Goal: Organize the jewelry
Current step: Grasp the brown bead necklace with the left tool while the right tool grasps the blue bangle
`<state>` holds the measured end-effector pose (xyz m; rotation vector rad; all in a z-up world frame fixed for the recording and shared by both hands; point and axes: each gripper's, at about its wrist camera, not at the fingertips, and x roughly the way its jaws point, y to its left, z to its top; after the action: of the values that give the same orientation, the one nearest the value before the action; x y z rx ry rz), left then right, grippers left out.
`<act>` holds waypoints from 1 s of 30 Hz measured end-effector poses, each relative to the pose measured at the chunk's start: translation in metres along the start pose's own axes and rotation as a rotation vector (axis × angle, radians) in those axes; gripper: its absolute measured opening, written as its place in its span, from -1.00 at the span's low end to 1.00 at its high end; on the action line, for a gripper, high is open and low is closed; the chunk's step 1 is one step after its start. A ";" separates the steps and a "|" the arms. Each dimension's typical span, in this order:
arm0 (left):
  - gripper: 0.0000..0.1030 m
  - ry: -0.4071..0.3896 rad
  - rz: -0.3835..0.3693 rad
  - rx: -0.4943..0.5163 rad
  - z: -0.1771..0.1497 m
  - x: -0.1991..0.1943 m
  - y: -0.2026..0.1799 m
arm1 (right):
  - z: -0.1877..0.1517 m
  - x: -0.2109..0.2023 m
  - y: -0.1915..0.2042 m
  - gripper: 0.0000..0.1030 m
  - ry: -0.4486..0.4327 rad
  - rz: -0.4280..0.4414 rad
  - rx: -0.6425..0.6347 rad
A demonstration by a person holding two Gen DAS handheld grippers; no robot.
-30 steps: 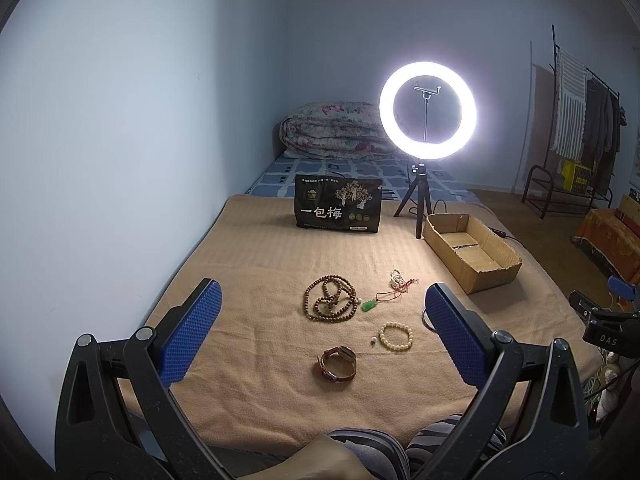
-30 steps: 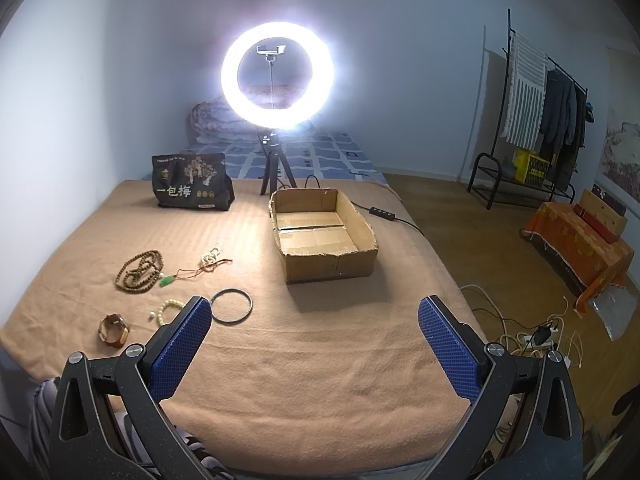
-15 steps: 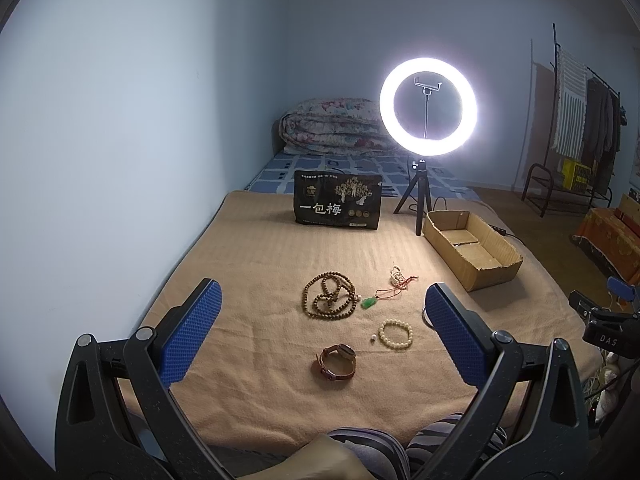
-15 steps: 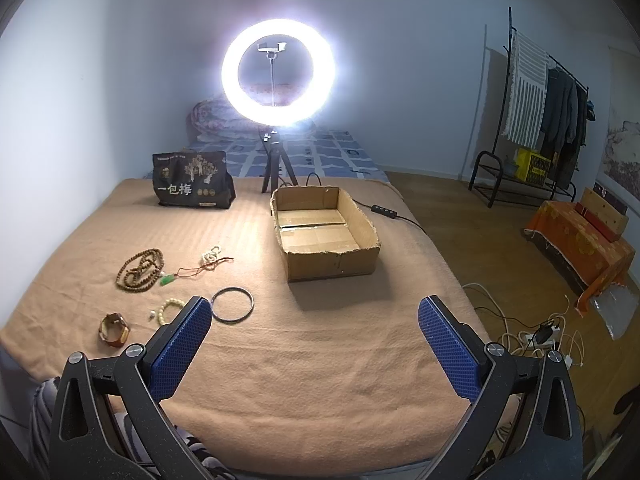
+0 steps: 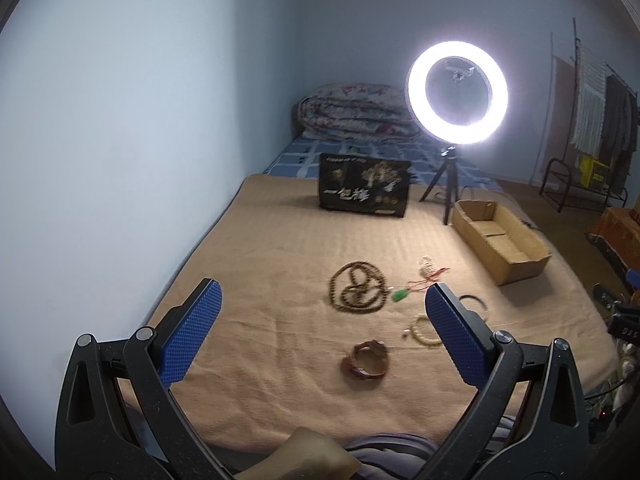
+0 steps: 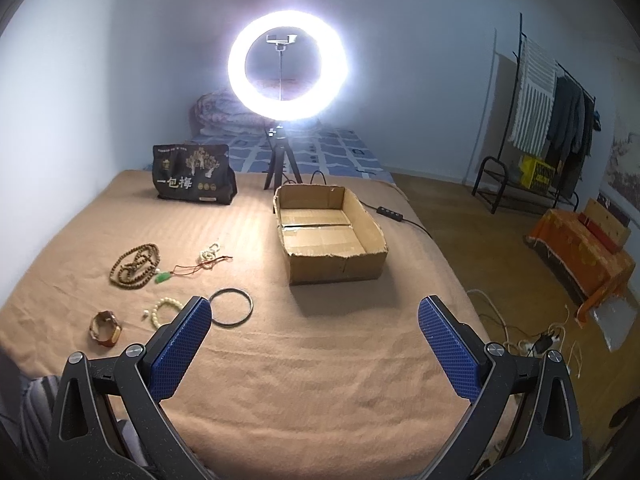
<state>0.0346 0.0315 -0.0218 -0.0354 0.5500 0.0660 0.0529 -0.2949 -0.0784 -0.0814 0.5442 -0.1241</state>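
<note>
Jewelry lies on a tan blanket: a brown bead necklace, a green pendant on a red cord, a small white bead string, a cream bead bracelet, a dark bangle and a brown watch. An open cardboard box, empty, stands to the right of them. My left gripper is open and empty, above the near edge, before the watch. My right gripper is open and empty, near the bangle and short of the box.
A lit ring light on a tripod and a black printed bag stand at the blanket's far end. A folded quilt lies behind. Right of the bed are floor cables, a clothes rack and an orange-covered table.
The left wrist view has swung left and dipped, so the jewelry sits further right and looks blurred. The right gripper has edged slightly forward. Both grippers stay open.
</note>
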 end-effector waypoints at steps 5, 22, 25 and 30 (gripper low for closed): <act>1.00 0.078 -0.026 -0.011 -0.003 0.038 0.020 | -0.001 0.023 0.011 0.99 -0.001 0.066 -0.055; 0.91 0.433 -0.253 -0.092 -0.013 0.222 0.019 | -0.006 0.132 0.044 0.99 0.257 0.267 -0.135; 0.90 0.477 -0.245 -0.115 -0.012 0.250 0.022 | -0.009 0.143 0.050 0.99 0.284 0.278 -0.156; 0.74 0.542 -0.231 -0.151 -0.015 0.297 0.024 | -0.012 0.159 0.052 0.99 0.313 0.283 -0.149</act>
<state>0.2773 0.0702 -0.1903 -0.2693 1.0775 -0.1326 0.1865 -0.2658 -0.1754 -0.1305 0.8709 0.1840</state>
